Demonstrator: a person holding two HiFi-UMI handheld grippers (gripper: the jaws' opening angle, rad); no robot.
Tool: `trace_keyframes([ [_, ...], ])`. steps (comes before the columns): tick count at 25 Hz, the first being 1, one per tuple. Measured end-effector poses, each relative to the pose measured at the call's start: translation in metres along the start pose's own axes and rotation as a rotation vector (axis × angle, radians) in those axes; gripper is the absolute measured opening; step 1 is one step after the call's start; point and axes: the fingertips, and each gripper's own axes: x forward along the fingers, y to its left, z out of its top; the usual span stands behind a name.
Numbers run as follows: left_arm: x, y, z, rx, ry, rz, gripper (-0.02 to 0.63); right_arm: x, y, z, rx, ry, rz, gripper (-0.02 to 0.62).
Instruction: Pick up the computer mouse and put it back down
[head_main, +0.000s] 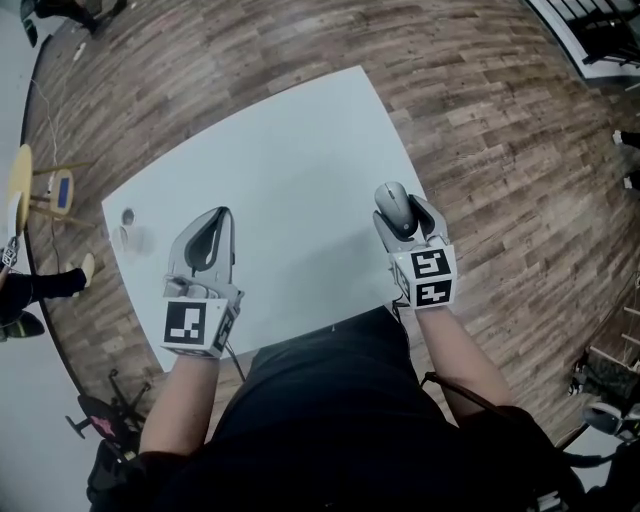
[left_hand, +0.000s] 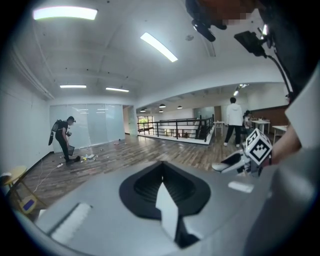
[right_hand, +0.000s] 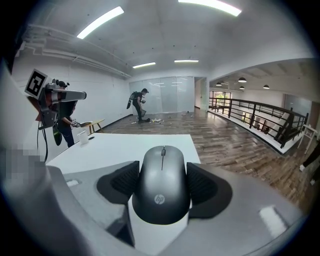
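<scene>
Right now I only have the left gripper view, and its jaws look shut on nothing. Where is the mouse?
Observer: The right gripper has the computer mouse, with its pads pressing both sides.
Operator: Is it over the table?
Observer: Yes. The head view puts it near the right edge of the table. I cannot tell whether it touches the top.
Operator: Anything else on that table?
Observer: A small white cup stands near the left corner, well away from both grippers.
</scene>
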Motion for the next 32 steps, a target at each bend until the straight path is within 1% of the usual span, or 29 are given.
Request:
trace_keyframes([
  [3,0.001,0.002,-0.006,0.003,0.030,0.000,0.002,0.004,0.001,-0.005,0.012,0.009,0.003,0.296],
  [6,0.003,-0.001,-0.002,-0.016,-0.010,-0.011,0.002,0.008,0.002,-0.013,0.014,0.022,0.005,0.296],
  [11,0.002,0.007,-0.014,0.010,0.017,0.022,0.002,0.013,0.006,-0.023,0.015,0.037,0.002,0.296],
  [14,0.002,0.009,-0.021,0.028,0.038,0.023,0.002,0.015,0.008,-0.026,0.022,0.040,-0.001,0.296],
  [17,0.004,0.006,-0.024,0.019,0.049,0.017,0.002,0.017,0.005,-0.031,0.034,0.046,-0.006,0.296],
  [23,0.013,-0.006,-0.017,-0.024,0.025,-0.016,0.002,0.024,0.003,-0.042,0.050,0.066,-0.012,0.296],
  [25,0.015,-0.007,-0.017,-0.013,0.027,-0.020,0.002,0.027,0.002,-0.045,0.054,0.073,-0.012,0.296],
  [32,0.012,-0.003,-0.022,-0.019,0.051,-0.002,0.002,0.035,0.004,-0.055,0.063,0.088,-0.004,0.296],
])
